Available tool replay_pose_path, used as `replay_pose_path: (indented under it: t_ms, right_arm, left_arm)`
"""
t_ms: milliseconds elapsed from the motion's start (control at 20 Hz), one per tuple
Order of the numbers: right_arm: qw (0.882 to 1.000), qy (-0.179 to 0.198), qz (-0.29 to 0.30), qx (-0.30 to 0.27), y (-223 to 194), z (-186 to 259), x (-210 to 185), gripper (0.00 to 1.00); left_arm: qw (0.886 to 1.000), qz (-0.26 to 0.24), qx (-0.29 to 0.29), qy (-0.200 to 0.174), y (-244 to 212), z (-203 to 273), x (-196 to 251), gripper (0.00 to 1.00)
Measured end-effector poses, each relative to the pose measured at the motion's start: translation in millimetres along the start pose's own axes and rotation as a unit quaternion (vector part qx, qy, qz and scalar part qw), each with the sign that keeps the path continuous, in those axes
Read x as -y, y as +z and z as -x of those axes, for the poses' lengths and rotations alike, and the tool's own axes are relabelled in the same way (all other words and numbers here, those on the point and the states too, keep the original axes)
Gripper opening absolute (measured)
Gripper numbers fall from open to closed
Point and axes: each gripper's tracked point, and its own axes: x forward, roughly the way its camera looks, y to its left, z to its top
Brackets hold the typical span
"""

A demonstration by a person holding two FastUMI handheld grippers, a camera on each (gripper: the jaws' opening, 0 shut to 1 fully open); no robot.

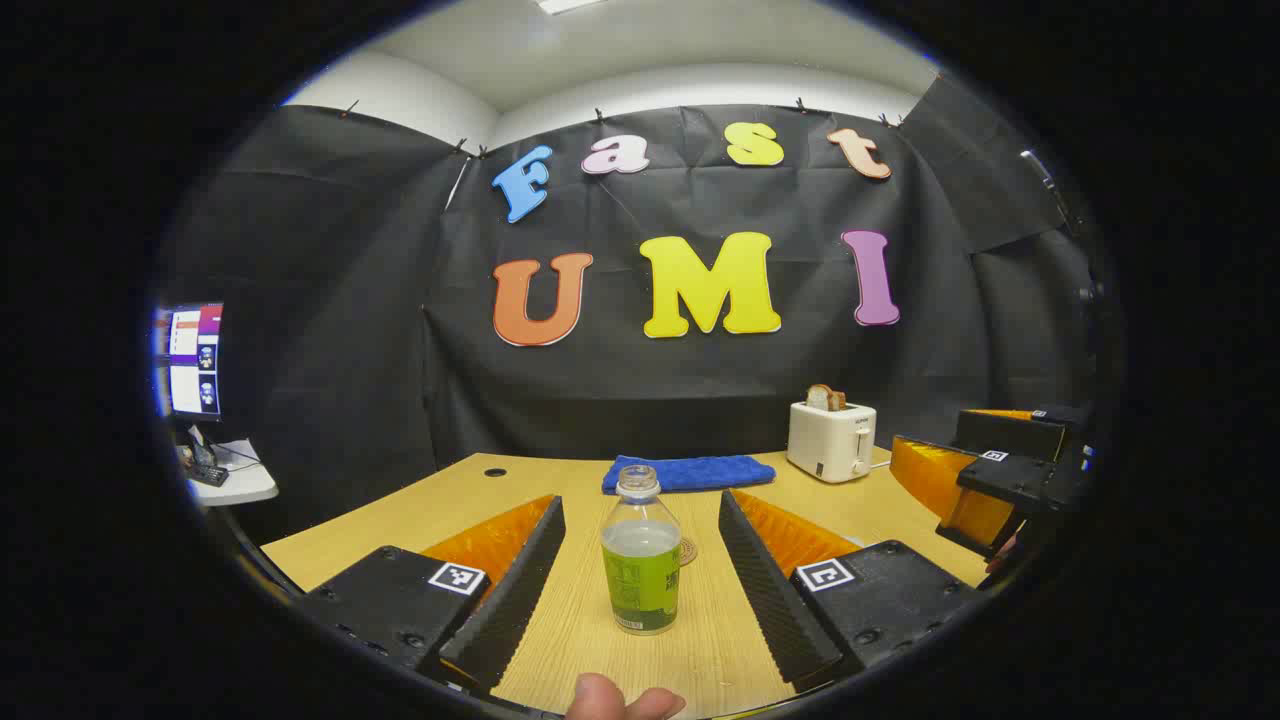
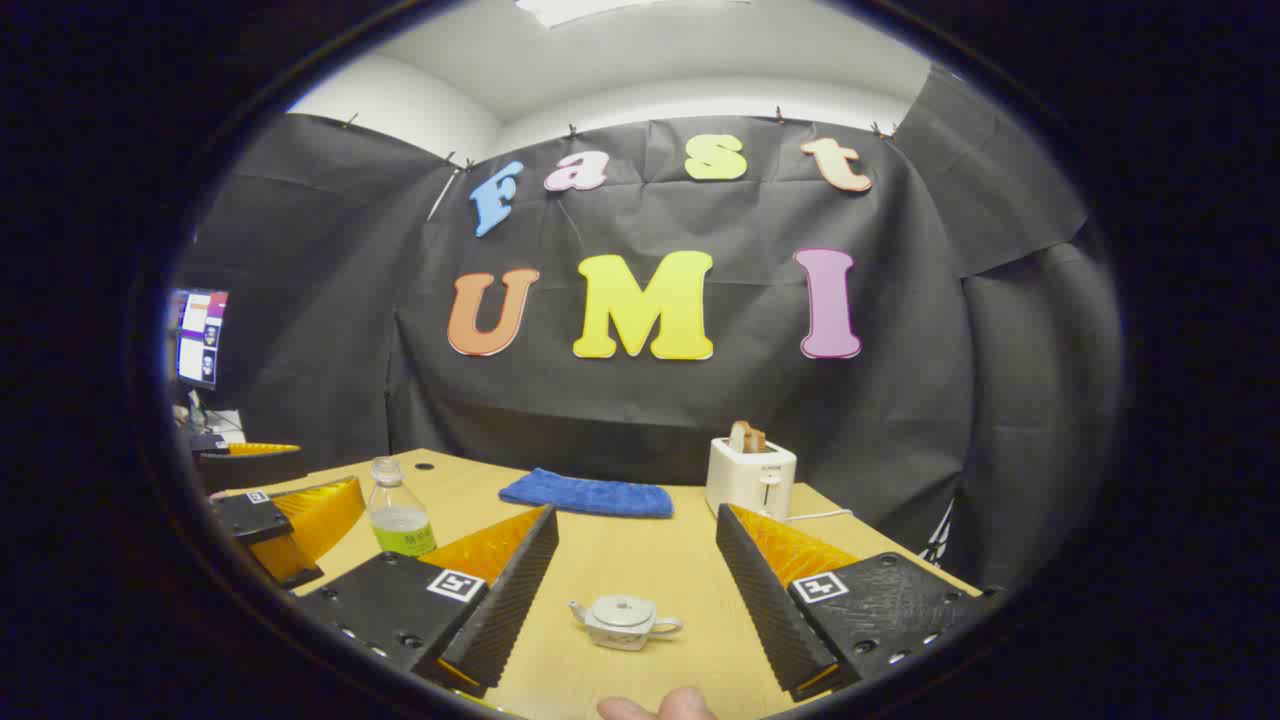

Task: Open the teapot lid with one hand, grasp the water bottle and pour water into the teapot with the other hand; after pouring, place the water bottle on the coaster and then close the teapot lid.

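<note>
Water bottle (image 1: pixel 641 553) first, in the left gripper view: it stands upright on the table (image 1: pixel 560 640), uncapped and partly filled, squarely between the spread fingers of the left gripper (image 1: pixel 640 570), touching neither. The jaws are released, with bare table on each side of the bottle. A round coaster (image 1: pixel 686 551) peeks out just behind the bottle, beyond the fingertips. Farther off lie a blue cloth (image 1: pixel 688 472) and a toaster (image 1: pixel 831 439), and the other gripper shows at the right edge.

In the right gripper view, the teapot (image 2: pixel 624 621) sits low between the fingers of the right gripper (image 2: pixel 636 575), lid (image 2: pixel 621 605) still on, spout toward the left finger and handle toward the right one. These jaws are released too, standing well clear of the pot on both sides. The bottle shows again out past the left finger, with the left gripper beside it.

Judging from this, nothing has been grasped yet; both hands look lined up for their first grips. To do it well, the left jaws should close evenly on the bottle's body (it is open, so squeezing hard or tipping risks a spill), while the right gripper needs to narrow onto the lid's small knob, not the pot's body, and lift straight up.
</note>
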Motion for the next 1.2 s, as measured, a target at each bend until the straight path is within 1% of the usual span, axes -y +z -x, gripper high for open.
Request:
replay_pose_path:
  t_ms: [50,100,150,800,1000,1200]
  right_arm:
    - [1.000,0.001,0.000,0.000,-0.5,-0.1,-0.7,0.95]
    - [1.000,0.001,0.002,-0.001,-0.6,-0.1,-1.0,0.97]
    - [1.000,0.002,0.002,-0.002,-2.3,0.1,-2.0,0.95]
    - [1.000,-0.003,-0.004,-0.004,-6.3,-4.2,-1.1,0.95]
    - [1.000,0.000,-0.006,-0.010,-16.2,-11.3,-1.3,0.95]
    - [1.000,-0.004,-0.010,-0.023,-37.6,-23.9,0.7,0.95]
  left_arm:
    - [1.000,0.002,-0.002,0.002,-0.5,0.2,-2.6,0.97]
    - [1.000,0.004,-0.002,0.002,-0.2,-0.1,-2.3,0.97]
    - [1.000,0.005,-0.001,0.003,0.6,0.3,-2.8,0.96]
    - [1.000,0.014,-0.004,0.007,2.1,1.3,-5.9,0.97]
    - [1.000,0.014,-0.002,0.012,3.1,1.8,-9.4,0.96]
    - [1.000,0.013,0.000,0.013,4.2,1.9,-10.7,0.96]
